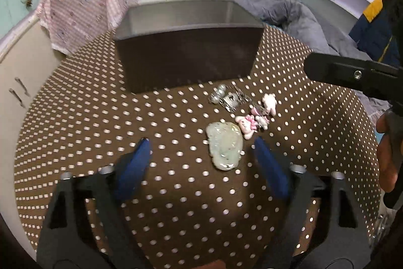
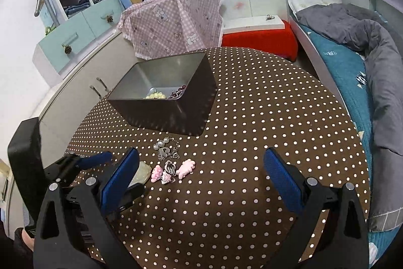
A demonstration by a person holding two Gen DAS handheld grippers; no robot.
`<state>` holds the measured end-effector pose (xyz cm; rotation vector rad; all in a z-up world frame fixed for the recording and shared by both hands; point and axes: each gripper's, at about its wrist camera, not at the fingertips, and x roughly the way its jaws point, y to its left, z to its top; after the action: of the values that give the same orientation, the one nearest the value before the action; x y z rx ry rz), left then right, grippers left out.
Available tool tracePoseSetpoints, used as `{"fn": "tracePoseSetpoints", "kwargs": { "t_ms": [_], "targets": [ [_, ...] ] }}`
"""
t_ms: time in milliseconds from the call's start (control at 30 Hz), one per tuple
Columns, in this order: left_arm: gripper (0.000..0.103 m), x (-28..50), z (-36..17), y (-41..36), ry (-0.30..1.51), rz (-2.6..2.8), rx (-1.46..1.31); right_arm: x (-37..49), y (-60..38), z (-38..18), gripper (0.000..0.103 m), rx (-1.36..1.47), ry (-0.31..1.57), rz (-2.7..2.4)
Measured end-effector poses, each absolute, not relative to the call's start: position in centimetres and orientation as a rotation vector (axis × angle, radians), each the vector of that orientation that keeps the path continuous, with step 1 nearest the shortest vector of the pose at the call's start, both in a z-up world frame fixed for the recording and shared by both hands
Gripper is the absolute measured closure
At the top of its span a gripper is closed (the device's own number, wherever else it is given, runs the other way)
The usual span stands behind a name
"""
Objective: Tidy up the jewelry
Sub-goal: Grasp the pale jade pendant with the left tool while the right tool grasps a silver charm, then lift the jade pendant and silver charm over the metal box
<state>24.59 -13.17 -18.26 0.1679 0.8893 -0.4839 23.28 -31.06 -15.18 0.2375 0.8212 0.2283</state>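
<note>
A dark metal box [image 1: 186,57] stands on the polka-dot table [image 1: 88,130]; in the right wrist view the box [image 2: 173,112] holds pale beads and dark red beads. In front of it lie a pale jade pendant [image 1: 224,148], pink charms [image 1: 254,120] and a silver pearl chain [image 1: 226,98]. My left gripper [image 1: 201,150] is open, low over the table, with the pendant between its blue fingers, nearer the right one. My right gripper [image 2: 201,160] is open above the table; the charms [image 2: 173,172] and chain [image 2: 167,149] lie between its fingers, and its left finger partly hides the pendant [image 2: 141,174].
A pink checked cloth [image 2: 173,24] drapes a cabinet behind the table. A bed with a grey quilt [image 2: 372,47] runs along the right. A red stool [image 2: 259,42] stands beyond the table's far edge. A wardrobe with drawers [image 2: 80,24] is at the back left.
</note>
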Motion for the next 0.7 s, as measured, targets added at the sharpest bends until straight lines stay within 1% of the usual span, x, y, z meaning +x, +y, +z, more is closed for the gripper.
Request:
{"fn": "tracePoseSetpoints", "kwargs": {
  "t_ms": [33, 100, 133, 167, 267, 333, 400, 433, 500, 533, 567, 600, 667, 700],
  "targets": [
    [0.036, 24.6, -18.2, -13.3, 0.883, -0.485, 0.173, 23.4, -30.9, -15.3, 0.008, 0.231, 0.825, 0.228],
    [0.062, 24.8, -18.0, -13.2, 0.878, -0.505, 0.165, 23.8, -30.4, -15.6, 0.008, 0.214, 0.835, 0.231],
    [0.068, 24.9, -18.0, -13.0, 0.877, -0.503, 0.159, 24.1, -30.2, -15.8, 0.008, 0.209, 0.840, 0.237],
    [0.071, 25.0, -18.0, -12.7, 0.878, -0.505, 0.148, 24.3, -30.0, -16.0, 0.008, 0.202, 0.845, 0.240],
    [0.071, 25.2, -17.9, -11.3, 0.885, -0.509, 0.097, 25.3, -28.6, -16.6, 0.008, 0.167, 0.862, 0.255],
    [0.071, 25.2, -18.0, -10.5, 0.884, -0.492, 0.080, 25.9, -27.4, -17.0, 0.010, 0.134, 0.867, 0.280],
    [0.071, 25.2, -18.0, -9.6, 0.880, -0.466, 0.066, 26.6, -26.0, -17.5, 0.021, 0.094, 0.881, 0.309],
    [0.071, 25.2, -18.0, -9.2, 0.878, -0.454, 0.061, 26.9, -25.5, -17.8, 0.023, 0.080, 0.889, 0.319],
    [0.071, 25.3, -18.0, -8.4, 0.879, -0.441, 0.050, 27.6, -24.2, -18.5, 0.036, 0.027, 0.905, 0.325],
    [0.071, 25.3, -18.0, -8.2, 0.878, -0.435, 0.046, 27.7, -23.7, -18.6, 0.037, -0.001, 0.893, 0.318],
    [0.071, 25.2, -18.0, -8.0, 0.878, -0.432, 0.044, 27.8, -23.3, -18.6, 0.044, -0.025, 0.894, 0.315],
    [0.071, 25.2, -18.0, -7.9, 0.878, -0.429, 0.041, 27.8, -22.8, -18.5, 0.063, -0.057, 0.888, 0.327],
    [0.071, 25.2, -18.0, -7.8, 0.876, -0.427, 0.037, 27.7, -22.3, -18.5, 0.088, -0.101, 0.887, 0.338],
    [0.071, 25.3, -17.9, -7.8, 0.875, -0.428, 0.035, 27.6, -22.2, -18.6, 0.089, -0.106, 0.889, 0.348]
  ]
}}
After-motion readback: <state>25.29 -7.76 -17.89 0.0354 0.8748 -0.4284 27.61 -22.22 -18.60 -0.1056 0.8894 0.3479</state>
